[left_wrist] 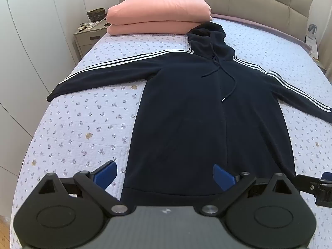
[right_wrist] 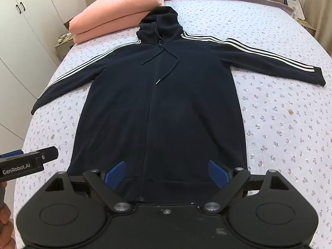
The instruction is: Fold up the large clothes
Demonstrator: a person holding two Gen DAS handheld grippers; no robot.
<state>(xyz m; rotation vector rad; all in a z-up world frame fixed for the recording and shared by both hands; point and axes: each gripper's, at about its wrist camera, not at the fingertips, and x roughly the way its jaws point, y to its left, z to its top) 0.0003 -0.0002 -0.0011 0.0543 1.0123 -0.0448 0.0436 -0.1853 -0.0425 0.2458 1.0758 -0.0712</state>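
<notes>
A dark navy zip-front hooded sweatshirt (left_wrist: 186, 114) with white stripes down each sleeve lies flat, front up, on a bed covered by a pale lilac quilted spread (left_wrist: 78, 124) printed with small flowers. Its long axis runs from the hem, nearest the cameras, away to the hood, which rests against the lower of two folded salmon-pink pillows (left_wrist: 157, 10) stacked at the headboard. Both sleeves are stretched out sideways, roughly square to the body.

Going left to right: the left sleeve (left_wrist: 99, 70) reaches toward the bed edge by the white wardrobe and lies well ahead of and to the left of the left gripper (left_wrist: 164, 176). That gripper hangs over the hem's left corner, fingers spread wide with nothing between them, one blue pad over the spread and the other over the fabric. The right gripper (right_wrist: 166, 174) is just beside it, over the right half of the hem, its fingers likewise wide apart and empty, both blue pads above dark cloth. The right sleeve (right_wrist: 269, 56) runs off to the right, well apart from it.

Each hand looks nearer to its own side's sleeve and hem corner, so a first fold would probably start with either side.

Counted: one sweatshirt, two sleeves, two drawcords, two pillows, two grippers.
</notes>
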